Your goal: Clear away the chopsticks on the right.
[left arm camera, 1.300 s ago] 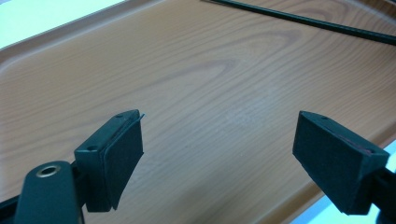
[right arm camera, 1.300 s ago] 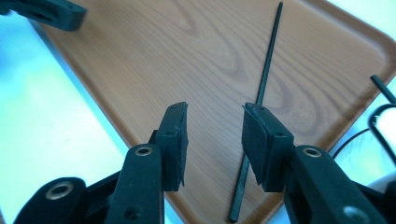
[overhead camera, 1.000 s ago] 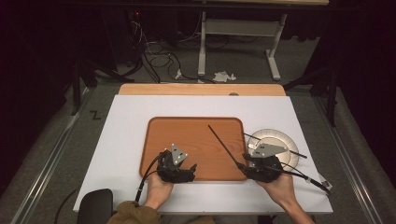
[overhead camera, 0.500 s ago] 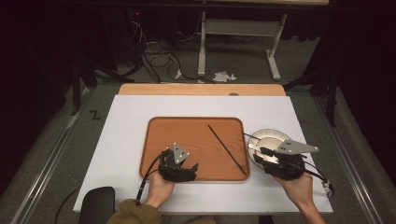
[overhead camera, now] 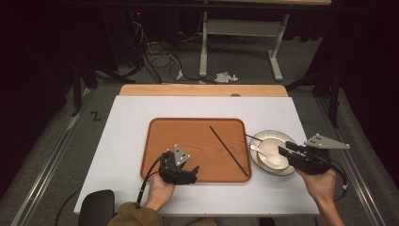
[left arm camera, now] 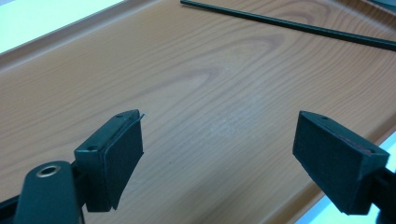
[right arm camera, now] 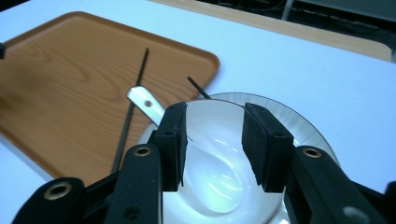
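Since a second ago, the right gripper (overhead camera: 285, 151) has been swinging away from the tray's near right corner, where it was sitting beside a black chopstick, and is now hanging over the white plate (overhead camera: 262, 137) to the right of the tray. Its jaws have just been closing a little; in the right gripper view (right arm camera: 212, 142) they are standing part-way apart, and nothing is pinched between them. Directly under that gap a white spoon (right arm camera: 196, 154) is lying in the plate (right arm camera: 299, 128), its handle pointing out over the rim toward the tray (right arm camera: 56, 65). Whether the pads are touching the spoon, I cannot tell.

One black chopstick (overhead camera: 229, 151) is lying loose and slantwise across the right half of the wooden tray (overhead camera: 162, 141), well clear of either gripper. A second chopstick (overhead camera: 252, 138) is resting its end on the plate's far left rim; in the right gripper view its tip (right arm camera: 198, 87) is poking up just beyond the plate.

Meanwhile the left gripper (overhead camera: 189, 174) is keeping still at the tray's near edge, held by the person's left hand (overhead camera: 159, 193). In the left gripper view its jaws are spread wide over bare wood grain (left arm camera: 196, 93), gripping nothing, with the loose chopstick (left arm camera: 289, 25) lying farther off.

The tray and plate are sitting on a white table top (overhead camera: 122, 141).
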The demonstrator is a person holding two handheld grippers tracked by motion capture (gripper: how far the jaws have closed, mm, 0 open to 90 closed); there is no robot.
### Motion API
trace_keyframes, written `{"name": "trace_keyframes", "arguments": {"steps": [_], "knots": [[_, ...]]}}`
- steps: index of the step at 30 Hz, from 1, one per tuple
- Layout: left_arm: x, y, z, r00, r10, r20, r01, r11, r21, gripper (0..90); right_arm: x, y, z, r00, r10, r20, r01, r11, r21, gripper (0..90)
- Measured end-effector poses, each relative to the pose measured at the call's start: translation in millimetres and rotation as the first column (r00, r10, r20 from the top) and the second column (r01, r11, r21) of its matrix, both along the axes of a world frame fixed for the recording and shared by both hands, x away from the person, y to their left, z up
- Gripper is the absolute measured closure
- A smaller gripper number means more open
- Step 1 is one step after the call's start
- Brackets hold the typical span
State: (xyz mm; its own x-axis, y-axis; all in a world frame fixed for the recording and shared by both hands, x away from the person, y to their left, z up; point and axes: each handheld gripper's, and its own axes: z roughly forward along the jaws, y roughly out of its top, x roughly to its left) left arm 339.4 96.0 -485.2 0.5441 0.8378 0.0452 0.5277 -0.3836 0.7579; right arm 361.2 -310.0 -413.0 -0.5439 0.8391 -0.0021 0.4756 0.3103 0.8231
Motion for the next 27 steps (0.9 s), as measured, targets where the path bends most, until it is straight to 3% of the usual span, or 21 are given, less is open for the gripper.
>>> {"name": "trace_keyframes", "arguments": {"steps": [17, 22, 27], "knots": [[-5.3, 12.9, 0.6, 0.9987, 0.049, -0.011, -0.049, 0.9987, -0.017, 16.4, 25.9, -33.5, -9.9, 0.9965, -0.077, -0.033, 0.076, 0.996, -0.044, 69.4], [-7.2, 16.7, 0.4, 0.9978, 0.065, -0.014, -0.065, 0.9977, -0.018, 16.4, 34.5, -40.1, -14.2, 0.9948, -0.076, -0.067, 0.073, 0.996, -0.057, 73.6], [-8.9, 19.5, 0.0, 0.9971, 0.075, -0.016, -0.075, 0.997, -0.017, 16.4, 42.3, -44.6, -20.1, 0.9896, -0.092, -0.111, 0.079, 0.991, -0.111, 75.4]]}}
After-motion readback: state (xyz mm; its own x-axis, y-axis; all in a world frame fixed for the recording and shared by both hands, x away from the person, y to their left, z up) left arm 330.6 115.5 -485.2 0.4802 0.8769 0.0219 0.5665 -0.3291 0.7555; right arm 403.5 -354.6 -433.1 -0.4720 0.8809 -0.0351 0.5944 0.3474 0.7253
